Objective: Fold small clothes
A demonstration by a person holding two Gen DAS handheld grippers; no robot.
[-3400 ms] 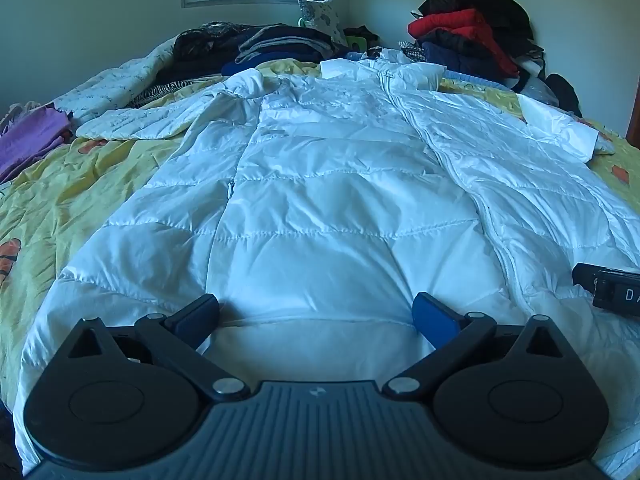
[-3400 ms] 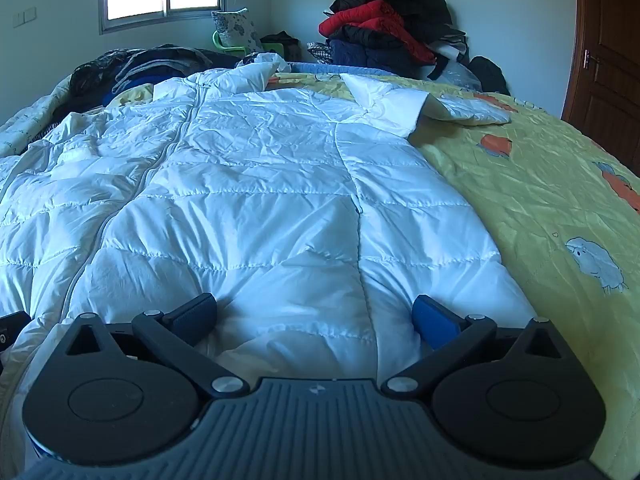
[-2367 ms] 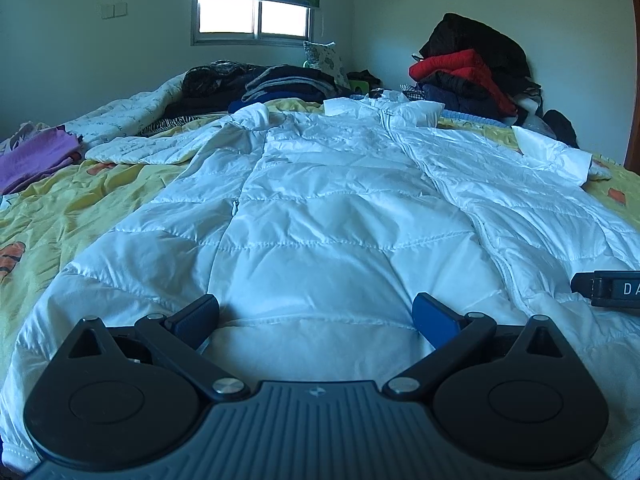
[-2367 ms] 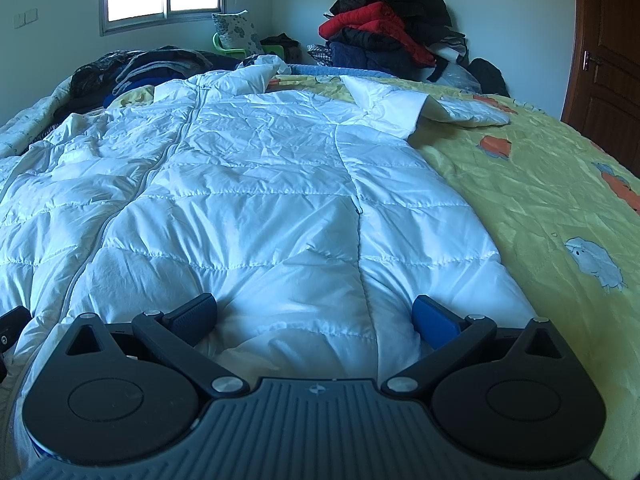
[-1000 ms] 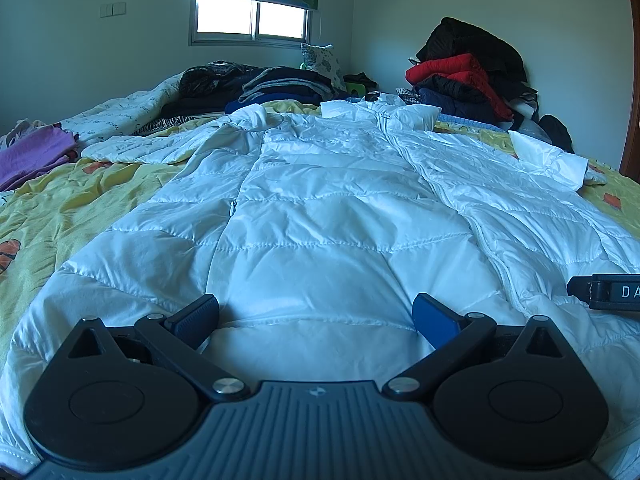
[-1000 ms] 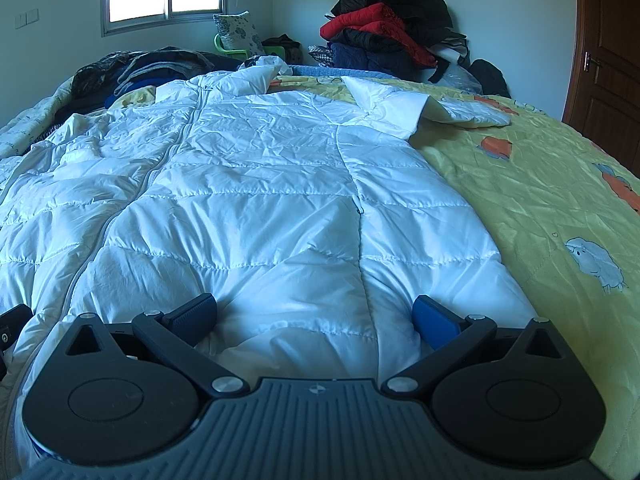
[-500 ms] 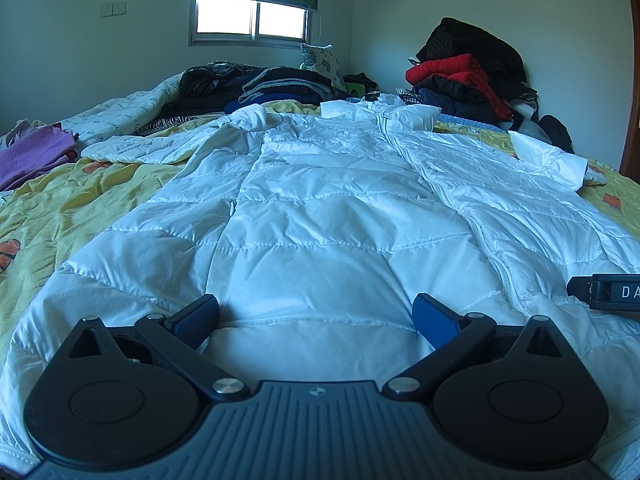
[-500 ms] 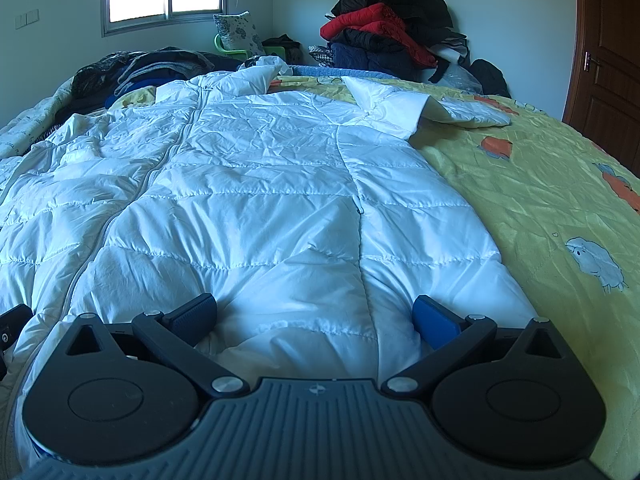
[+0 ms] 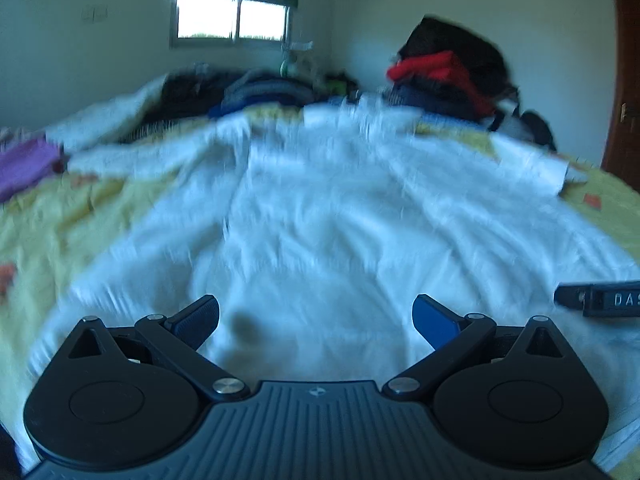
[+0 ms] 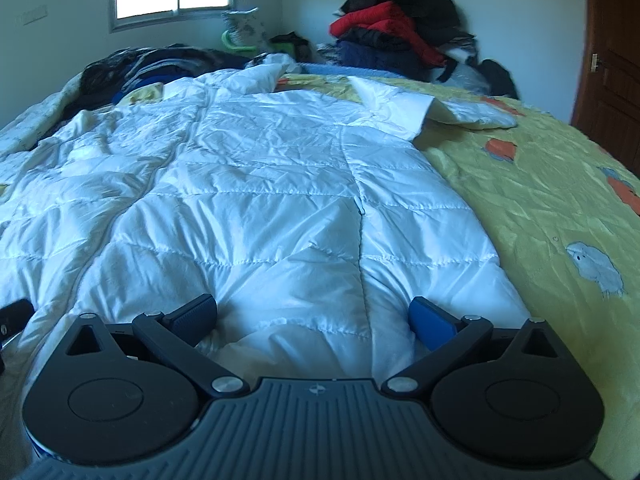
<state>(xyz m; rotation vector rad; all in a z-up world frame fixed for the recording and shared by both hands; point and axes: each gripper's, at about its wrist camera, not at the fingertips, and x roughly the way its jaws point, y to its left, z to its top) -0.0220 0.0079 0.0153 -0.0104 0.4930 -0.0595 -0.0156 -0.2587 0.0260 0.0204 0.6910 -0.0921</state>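
The bed (image 10: 560, 200), under its yellow printed cover, fills both views, and we see the white quilted jacket (image 10: 260, 200) spread flat across it, filling the centre of each frame. Its long axis runs straight away from us — hem at the bottom of the frame by the jaws, collar at the upper centre near the heaps of clothes (image 10: 392, 20) against the far wall. One sleeve (image 10: 460, 114) lies out toward the upper right of the right wrist view. We hold the right gripper (image 10: 312, 316) at the hem with its jaws wide, the padded fabric bulging up between them but not clamped. The left gripper (image 9: 316, 316) sits at the hem too, jaws equally wide and empty, though its view is smeared. Each gripper shows at the edge of the other's frame, so we judge them side by side along the hem, neither nearer — any fold must carry the hem up-frame along that axis toward the collar.
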